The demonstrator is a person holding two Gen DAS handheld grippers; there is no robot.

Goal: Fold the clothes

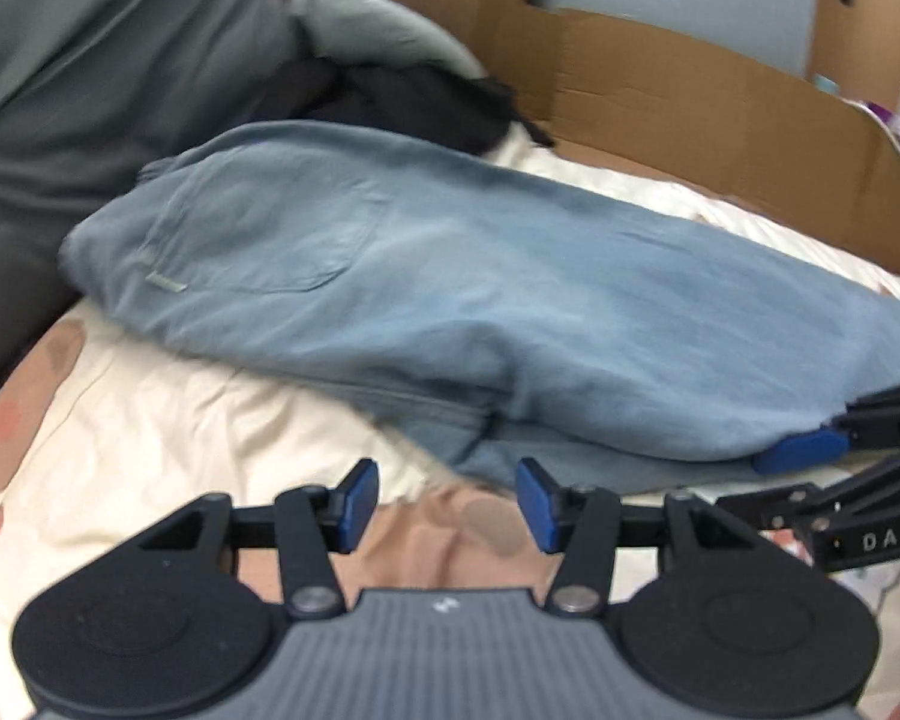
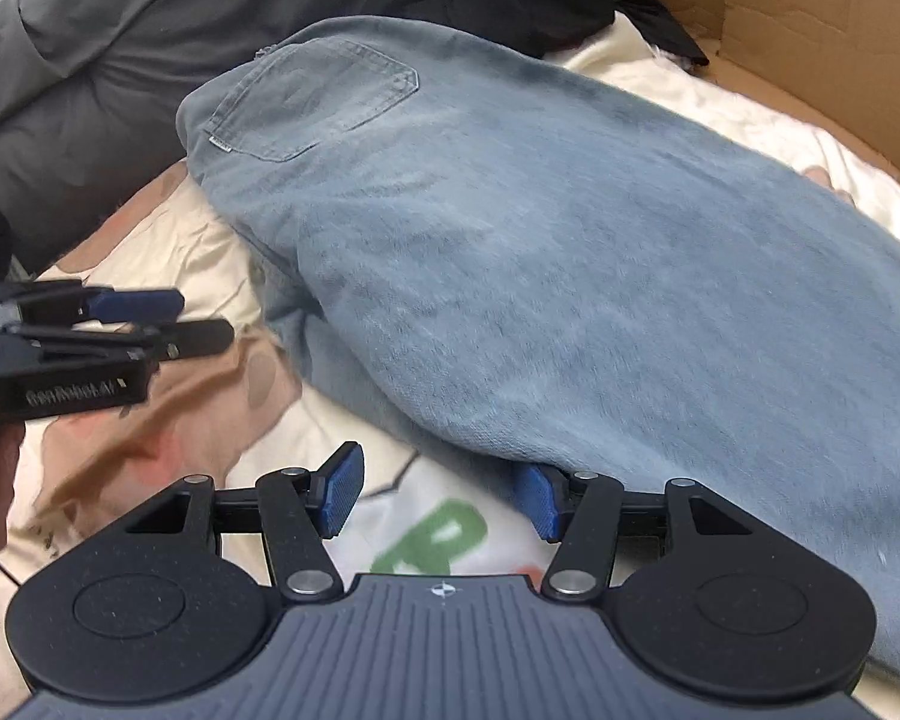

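Observation:
Light blue jeans [image 1: 450,300] lie folded lengthwise on a cream patterned bedsheet [image 1: 150,420], back pocket up; they also show in the right wrist view [image 2: 540,240]. My left gripper [image 1: 447,504] is open and empty, just in front of the jeans' near edge. My right gripper [image 2: 441,495] is open at the near edge of the jeans, its right fingertip [image 2: 537,498] under the fabric edge. The right gripper shows at the right of the left wrist view [image 1: 810,456], and the left gripper at the left of the right wrist view [image 2: 150,318].
A dark grey duvet [image 1: 60,90] lies at the left. Black clothing [image 1: 402,102] is piled behind the jeans. A cardboard wall [image 1: 720,108] runs along the far right side of the bed.

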